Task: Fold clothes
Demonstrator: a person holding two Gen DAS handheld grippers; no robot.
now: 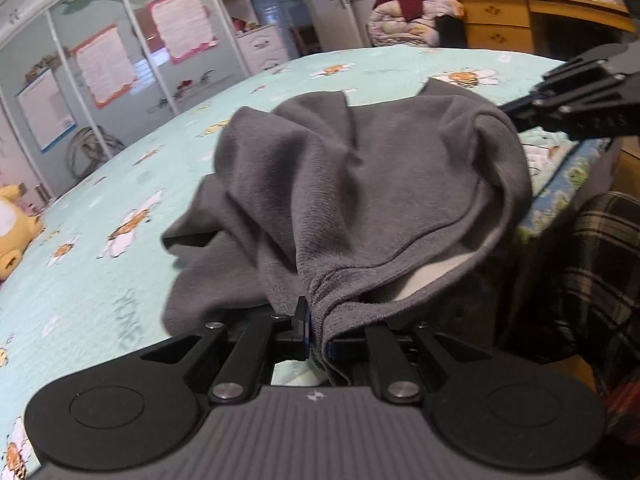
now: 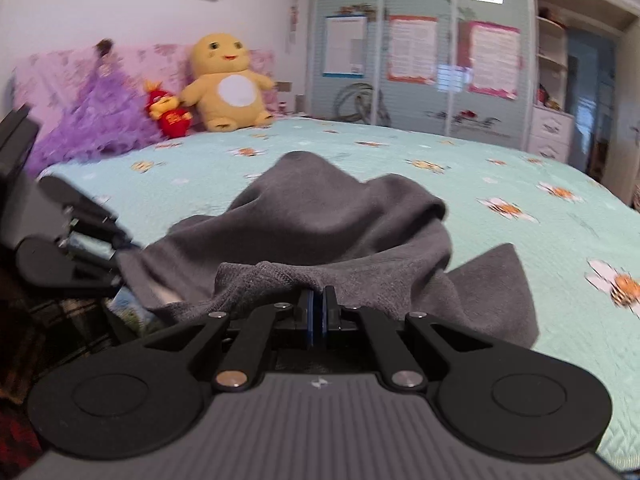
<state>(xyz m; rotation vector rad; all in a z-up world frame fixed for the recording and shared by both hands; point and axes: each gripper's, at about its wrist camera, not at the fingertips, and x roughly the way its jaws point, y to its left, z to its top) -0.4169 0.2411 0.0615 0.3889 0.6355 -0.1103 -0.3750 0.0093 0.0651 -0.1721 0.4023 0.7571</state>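
- At the far left of the right wrist view, a purple fringed cushion (image 2: pixel 94 120), a small red plush toy (image 2: pixel 170 114) and a yellow plush toy (image 2: pixel 228 84) were seen at the head of the bed (image 2: pixel 520 168), which was covered in a pale green spread with daisy prints.
- The left claw (image 1: pixel 310 322) was seen closed on a bunched edge of the grey garment (image 1: pixel 360 184); the fabric was pinched between its pads and draped over the right-hand finger.
- The garment was seen in a rumpled heap on the near edge of the bed, its hem stretched between the two claws.
- The right claw (image 2: pixel 319 312) was closed, with a fold of the garment's ribbed hem gripped between its blue pads.
- Behind the bed, a mirrored wardrobe (image 2: pixel 420 60) with paper sheets stuck to its doors was visible.
- At the right of the left wrist view, a wooden desk (image 1: pixel 528 20) was seen beside piled clothes (image 1: pixel 404 12).
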